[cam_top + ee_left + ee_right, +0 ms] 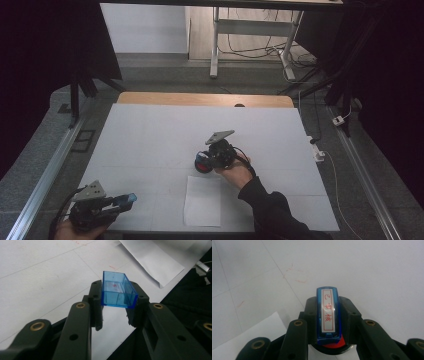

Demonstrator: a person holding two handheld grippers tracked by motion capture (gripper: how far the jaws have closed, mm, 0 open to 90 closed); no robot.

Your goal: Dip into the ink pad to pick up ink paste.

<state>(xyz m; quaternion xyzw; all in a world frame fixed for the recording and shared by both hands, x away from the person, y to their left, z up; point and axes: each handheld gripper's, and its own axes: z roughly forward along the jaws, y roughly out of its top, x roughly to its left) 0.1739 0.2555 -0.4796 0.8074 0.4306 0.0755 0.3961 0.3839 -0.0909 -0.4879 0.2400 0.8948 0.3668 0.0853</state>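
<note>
Between left tool jaws: empty blue cap; right tool grips stamp.

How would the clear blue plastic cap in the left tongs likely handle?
The clear blue rectangular plastic cap looks thin-walled and hollow, so probably light and rigid. Its glossy faces may slip between the left tongs. Flat sides suggest it won't roll.

My work surface is a table with a wooden far edge, covered almost wholly by a white sheet marked with faint fold lines. On that sheet lies a smaller sheet of white paper, near my edge of the table, about midway along it, lying flat.
</note>
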